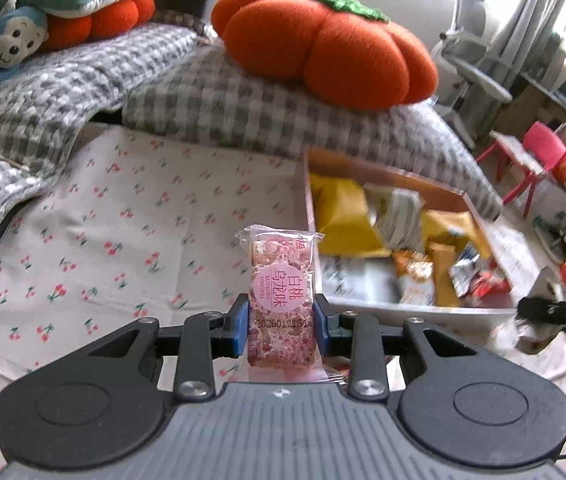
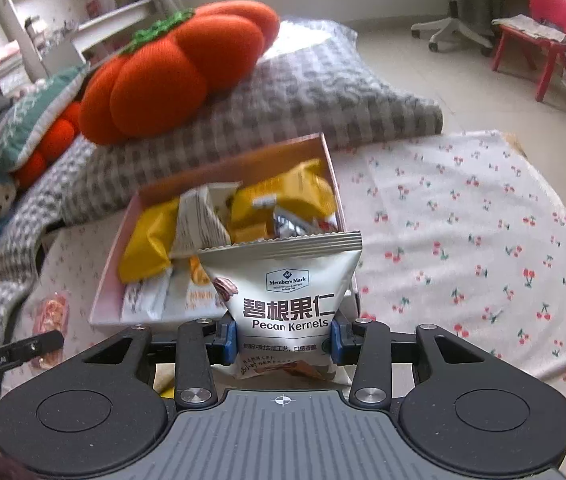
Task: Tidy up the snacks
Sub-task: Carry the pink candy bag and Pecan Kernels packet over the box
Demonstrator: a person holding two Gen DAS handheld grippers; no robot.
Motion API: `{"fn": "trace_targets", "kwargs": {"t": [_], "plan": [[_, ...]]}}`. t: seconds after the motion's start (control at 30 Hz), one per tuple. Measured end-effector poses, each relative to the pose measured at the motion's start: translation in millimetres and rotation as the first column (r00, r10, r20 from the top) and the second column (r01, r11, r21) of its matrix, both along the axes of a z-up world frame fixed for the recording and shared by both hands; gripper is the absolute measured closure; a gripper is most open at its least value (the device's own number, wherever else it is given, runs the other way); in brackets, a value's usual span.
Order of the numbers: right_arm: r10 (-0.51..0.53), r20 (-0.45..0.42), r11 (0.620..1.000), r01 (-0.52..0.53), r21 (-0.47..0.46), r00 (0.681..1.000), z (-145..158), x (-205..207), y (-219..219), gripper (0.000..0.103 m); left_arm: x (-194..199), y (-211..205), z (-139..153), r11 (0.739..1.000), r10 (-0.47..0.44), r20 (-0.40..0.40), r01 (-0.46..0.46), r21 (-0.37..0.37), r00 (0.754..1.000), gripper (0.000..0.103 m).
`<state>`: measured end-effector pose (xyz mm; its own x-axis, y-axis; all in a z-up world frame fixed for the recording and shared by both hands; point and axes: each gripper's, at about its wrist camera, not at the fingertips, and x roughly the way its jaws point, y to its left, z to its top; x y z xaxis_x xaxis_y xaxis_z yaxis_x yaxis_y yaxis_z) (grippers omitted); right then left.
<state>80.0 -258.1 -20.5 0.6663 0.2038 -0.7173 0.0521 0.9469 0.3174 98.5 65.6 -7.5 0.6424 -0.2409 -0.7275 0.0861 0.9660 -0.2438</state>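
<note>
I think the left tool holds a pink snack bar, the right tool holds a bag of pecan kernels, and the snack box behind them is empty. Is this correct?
Not quite: the box is not empty. The right wrist view shows yellow packets and other wrapped snacks inside it. The rest stands: the left tool holds the pink snack bar, and the right tool holds the pecan bag.

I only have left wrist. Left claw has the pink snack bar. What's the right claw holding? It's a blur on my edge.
Observer: The right claw is shut on a white pouch printed "Pecan Kernels".
Operator: Brand?
Observer: Member's Mark, on a dark badge above the Chinese text.
Operator: Where's the pouch relative to the box?
Observer: It sits in front of the box, covering part of its near edge; yellow packets show behind it.
</note>
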Motion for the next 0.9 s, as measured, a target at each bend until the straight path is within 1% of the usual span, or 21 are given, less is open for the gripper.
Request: {"fn": "trace_targets", "kwargs": {"t": [0.13, 0.3, 0.47, 0.53, 0.67, 0.77, 0.9], "plan": [[-0.009, 0.039, 0.999, 0.007, 0.039, 0.999, 7, 6, 0, 0.063, 6, -17, 6, 1.0, -0.015, 0.034, 0.016, -0.017, 0.999, 0.074], [-0.008, 0.089, 0.999, 0.003, 0.052, 0.996, 9, 17, 4, 0.063, 15, -41, 2, 0.998, -0.035, 0.04, 0.037, -0.051, 0.999, 0.074], [-0.006, 0.123, 0.998, -0.002, 0.067, 0.992, 5, 27, 9, 0.063, 26, -63, -4, 0.998, -0.043, 0.056, 0.046, -0.045, 0.997, 0.074], [-0.004, 0.127, 0.998, -0.005, 0.07, 0.992, 2, 32, 10, 0.063, 30, -70, -7, 0.999, -0.038, 0.063, 0.041, -0.037, 0.997, 0.074], [0.003, 0.122, 0.997, -0.012, 0.073, 0.993, -5, 40, 11, 0.063, 37, -79, -15, 0.998, -0.048, 0.052, 0.05, -0.043, 0.998, 0.074], [0.009, 0.117, 0.997, -0.018, 0.071, 0.993, -12, 43, 9, 0.063, 40, -86, -21, 0.998, -0.067, 0.061, 0.068, -0.016, 0.996, 0.074], [0.006, 0.115, 0.997, -0.014, 0.07, 0.993, -19, 48, 4, 0.063, 42, -90, -27, 0.996, -0.092, 0.069, 0.092, -0.003, 0.993, 0.074]]}}
